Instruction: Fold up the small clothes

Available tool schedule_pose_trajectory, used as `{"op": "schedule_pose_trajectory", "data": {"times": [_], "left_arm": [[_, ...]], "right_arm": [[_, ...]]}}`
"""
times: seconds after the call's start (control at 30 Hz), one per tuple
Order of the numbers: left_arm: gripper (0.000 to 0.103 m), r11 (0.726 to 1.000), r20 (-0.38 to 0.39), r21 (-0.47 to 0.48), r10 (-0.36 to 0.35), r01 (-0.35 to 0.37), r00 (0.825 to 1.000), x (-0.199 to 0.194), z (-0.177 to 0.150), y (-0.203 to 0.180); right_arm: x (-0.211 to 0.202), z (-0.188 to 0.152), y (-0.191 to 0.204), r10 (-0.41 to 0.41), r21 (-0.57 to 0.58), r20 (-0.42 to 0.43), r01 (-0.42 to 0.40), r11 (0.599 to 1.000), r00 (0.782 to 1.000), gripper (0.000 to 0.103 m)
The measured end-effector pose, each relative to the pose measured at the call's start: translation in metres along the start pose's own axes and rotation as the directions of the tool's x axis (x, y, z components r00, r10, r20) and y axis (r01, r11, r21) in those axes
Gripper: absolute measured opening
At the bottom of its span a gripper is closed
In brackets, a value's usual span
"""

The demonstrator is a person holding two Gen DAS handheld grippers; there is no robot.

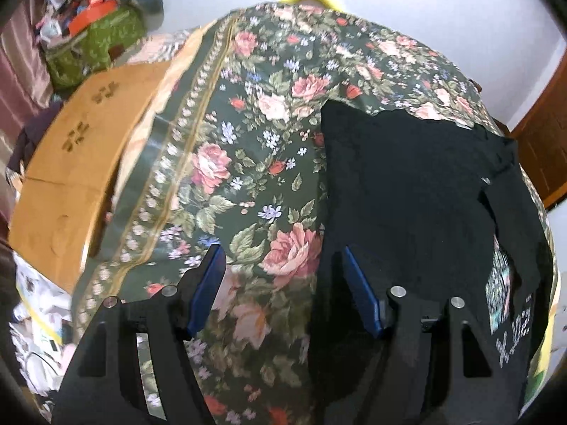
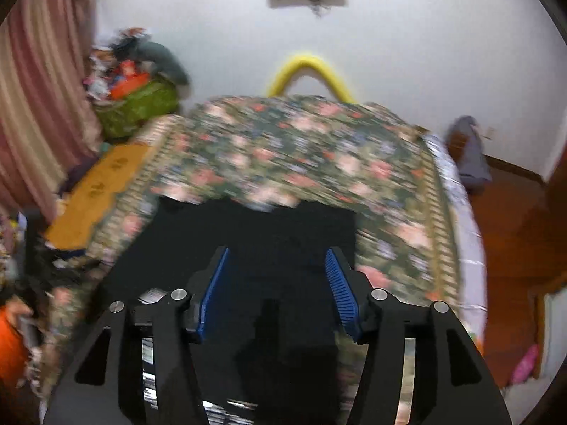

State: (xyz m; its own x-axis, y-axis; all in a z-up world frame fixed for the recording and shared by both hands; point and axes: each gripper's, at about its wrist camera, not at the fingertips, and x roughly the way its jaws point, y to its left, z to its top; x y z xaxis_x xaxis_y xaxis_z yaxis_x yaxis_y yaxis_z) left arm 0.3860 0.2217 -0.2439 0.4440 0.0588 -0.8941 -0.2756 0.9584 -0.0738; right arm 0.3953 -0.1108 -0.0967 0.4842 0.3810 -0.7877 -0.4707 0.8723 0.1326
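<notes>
A black shirt [image 1: 407, 177] lies spread on the floral bedspread [image 1: 248, 134], laid flat, likely for folding. The left gripper [image 1: 283, 290] hangs over the shirt's left edge, jaws apart, holding nothing. The right gripper [image 2: 276, 283] is above the shirt's near part, jaws apart and empty. A cardboard box [image 1: 78, 163] sits left of the shirt.

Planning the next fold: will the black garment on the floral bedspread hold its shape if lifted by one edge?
Probably not. The black garment lies limp with a wavy edge, so it likely droops. It looks thin, probably light. It may drag on the floral bedspread.
</notes>
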Motion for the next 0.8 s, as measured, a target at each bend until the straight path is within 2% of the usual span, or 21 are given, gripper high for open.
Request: {"op": "schedule_pose_trajectory", "data": {"times": [0.07,0.2,0.3,0.37,0.4,0.43,0.5,0.6,0.7,0.8], "left_arm": [[0.067,1.000,-0.027,-0.020,-0.017,0.016,0.999,0.014,0.005,-0.001],[0.065,0.997,-0.044,-0.042,-0.061,0.059,0.997,0.032,0.014,-0.007],[0.055,0.986,-0.061,-0.076,-0.155,0.150,0.986,0.040,0.023,-0.011],[0.041,0.975,-0.077,-0.107,-0.201,0.192,0.977,0.047,0.028,-0.014],[0.036,0.972,-0.080,-0.113,-0.214,0.205,0.974,0.048,0.030,-0.016],[0.032,0.971,-0.080,-0.114,-0.218,0.208,0.973,0.049,0.032,-0.019],[0.032,0.981,-0.063,-0.089,-0.178,0.172,0.982,0.049,0.036,-0.027],[0.032,0.998,-0.031,0.003,-0.069,0.069,0.997,0.048,0.040,-0.046],[0.030,0.997,-0.001,0.075,0.031,-0.030,1.000,0.049,0.044,-0.063],[0.030,0.985,0.018,0.129,0.111,-0.112,0.994,0.051,0.047,-0.074]], "right_arm": [[0.018,-0.015,-0.017,-0.011,0.036,-0.052,0.013,0.999,0.999,0.052],[0.056,-0.040,-0.034,0.044,0.102,-0.136,-0.030,0.994,0.990,0.052],[0.073,-0.046,-0.029,0.096,0.126,-0.144,-0.078,0.989,0.985,0.052],[0.075,-0.045,-0.023,0.107,0.108,-0.115,-0.095,0.990,0.988,0.052],[0.076,-0.044,-0.018,0.107,0.077,-0.107,-0.099,0.992,0.988,0.047],[0.077,-0.044,-0.014,0.091,0.040,-0.104,-0.088,0.995,0.990,0.036],[0.076,-0.046,-0.011,0.060,-0.017,-0.097,-0.061,0.998,0.994,0.022],[0.077,-0.048,-0.017,0.044,-0.035,-0.075,-0.047,0.998,0.996,0.011],[0.076,-0.050,-0.031,0.003,-0.022,-0.050,-0.004,1.000,0.999,0.010],[0.075,-0.050,-0.037,0.014,0.011,-0.061,-0.013,1.000,0.998,0.010]]}}
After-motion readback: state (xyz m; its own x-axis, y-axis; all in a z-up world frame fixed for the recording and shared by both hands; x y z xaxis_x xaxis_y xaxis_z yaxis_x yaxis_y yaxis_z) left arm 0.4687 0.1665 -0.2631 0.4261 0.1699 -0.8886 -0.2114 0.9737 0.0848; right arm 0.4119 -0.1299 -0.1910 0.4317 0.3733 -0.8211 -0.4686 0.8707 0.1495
